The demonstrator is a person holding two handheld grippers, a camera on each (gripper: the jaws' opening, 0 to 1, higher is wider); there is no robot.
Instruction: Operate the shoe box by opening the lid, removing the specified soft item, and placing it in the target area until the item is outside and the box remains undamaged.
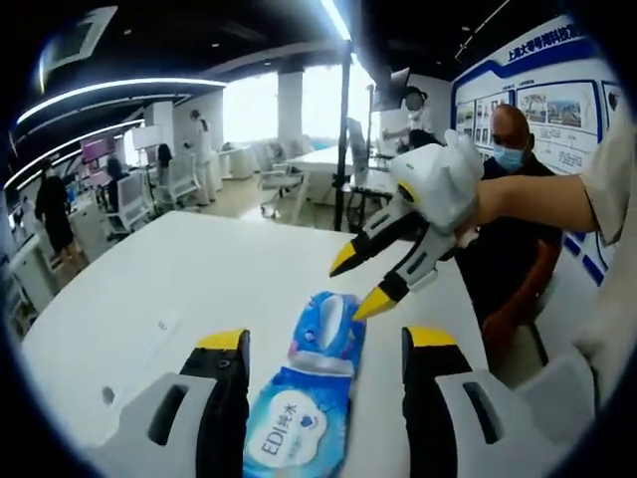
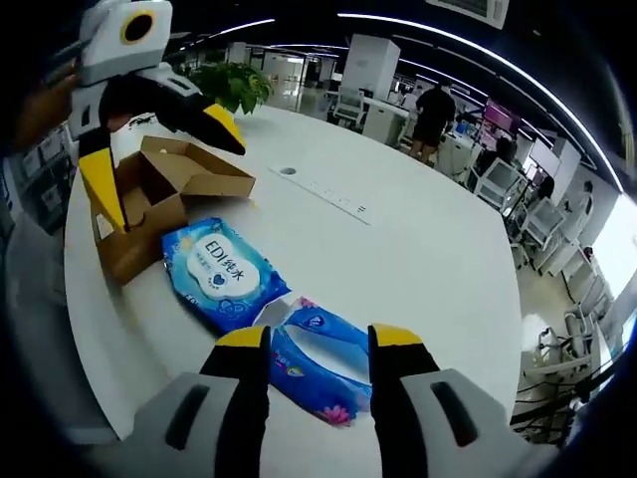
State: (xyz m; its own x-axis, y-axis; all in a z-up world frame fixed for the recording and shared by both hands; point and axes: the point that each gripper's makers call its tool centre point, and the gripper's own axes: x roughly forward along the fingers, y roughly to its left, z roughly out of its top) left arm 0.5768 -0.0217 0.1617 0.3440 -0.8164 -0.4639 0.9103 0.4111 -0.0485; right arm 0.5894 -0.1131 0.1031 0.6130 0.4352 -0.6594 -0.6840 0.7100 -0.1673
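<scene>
In the right gripper view, left to right: box [image 2: 149, 199] open w/ lid flapped back, left gripper [image 2: 159, 149] spread above it, wipes pack [image 2: 224, 269] flat on table [image 2: 418, 249] beside box, right gripper [image 2: 318, 344] spread, empty, over the pack's near end. Pack's already out, so I'd lift clear slowly w/o snagging it or nudging the box.

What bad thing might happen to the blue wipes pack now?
The blue wipes pack lies near the table's edge, so a nudge from either open claw might push it off. The right claw hovers over a smaller blue packet beside it and might pinch that instead. The left claw hangs near the open cardboard box and may dent it.
</scene>
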